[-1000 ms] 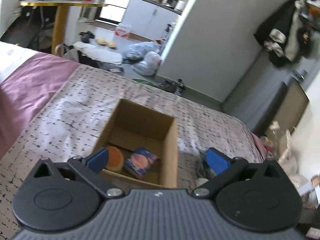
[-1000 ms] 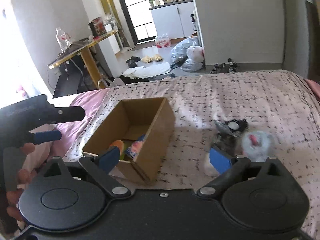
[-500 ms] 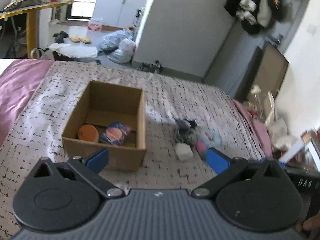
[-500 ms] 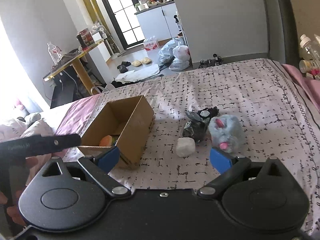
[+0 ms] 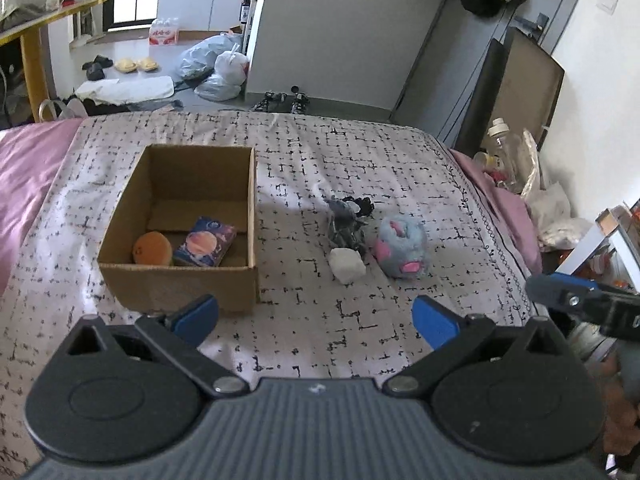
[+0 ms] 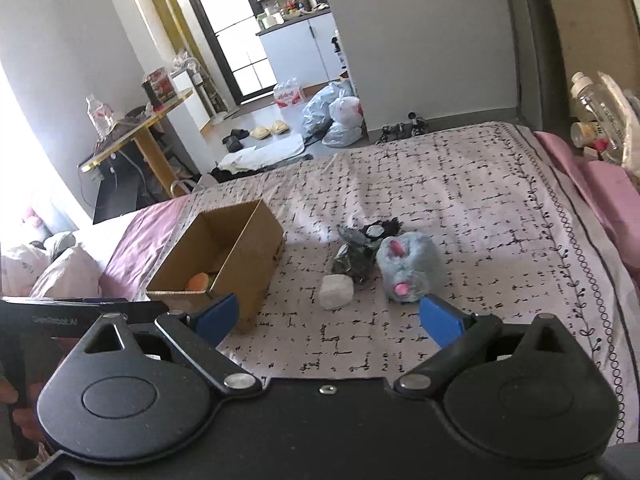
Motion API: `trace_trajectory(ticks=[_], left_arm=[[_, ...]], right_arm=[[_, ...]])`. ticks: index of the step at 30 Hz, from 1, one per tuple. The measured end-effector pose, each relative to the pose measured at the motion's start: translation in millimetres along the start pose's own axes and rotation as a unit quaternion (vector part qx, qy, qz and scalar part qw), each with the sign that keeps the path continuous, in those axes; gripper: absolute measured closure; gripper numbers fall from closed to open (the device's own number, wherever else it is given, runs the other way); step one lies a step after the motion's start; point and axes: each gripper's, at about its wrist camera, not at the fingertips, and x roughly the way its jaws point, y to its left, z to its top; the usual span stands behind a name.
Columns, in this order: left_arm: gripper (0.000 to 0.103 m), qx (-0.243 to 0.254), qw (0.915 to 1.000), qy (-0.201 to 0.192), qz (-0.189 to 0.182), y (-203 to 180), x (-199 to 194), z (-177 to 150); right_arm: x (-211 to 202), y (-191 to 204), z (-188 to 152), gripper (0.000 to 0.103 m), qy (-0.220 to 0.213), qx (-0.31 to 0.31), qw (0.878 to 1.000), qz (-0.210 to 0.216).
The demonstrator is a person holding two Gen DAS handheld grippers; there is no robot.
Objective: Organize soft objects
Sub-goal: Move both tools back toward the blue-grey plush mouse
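Note:
An open cardboard box sits on the patterned bedspread. Inside lie an orange round soft thing and a blue printed packet. Right of the box lie a white lump, a dark grey crumpled soft item and a fluffy blue-and-pink plush. My left gripper is open and empty, held back over the bed's near side. My right gripper is open too, just short of the white lump.
The bed's right edge drops to a pink sheet and bottles with clutter. Pillows lie at the left. Beyond the foot are plastic bags, shoes, a yellow table and a kitchen.
Both grippers have drawn back and risen from the box. The box and the three loose soft items now sit in full view; both stayed open and empty.

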Motion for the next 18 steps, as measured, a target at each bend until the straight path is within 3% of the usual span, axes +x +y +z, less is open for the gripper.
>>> trace_trajectory(ticks=[12,18], left_arm=[[0.002,0.016,0.9998,-0.012,-0.009,-25,19,35],[0.002,0.01,0.9996,0.0,-0.025,-39,34,49]], right_arm=[[-4,-36,9,0.006,-0.018,0.036,0.998,-0.044],[-1,-53,16,0.006,-0.02,0.05,0.997,-0.053]])
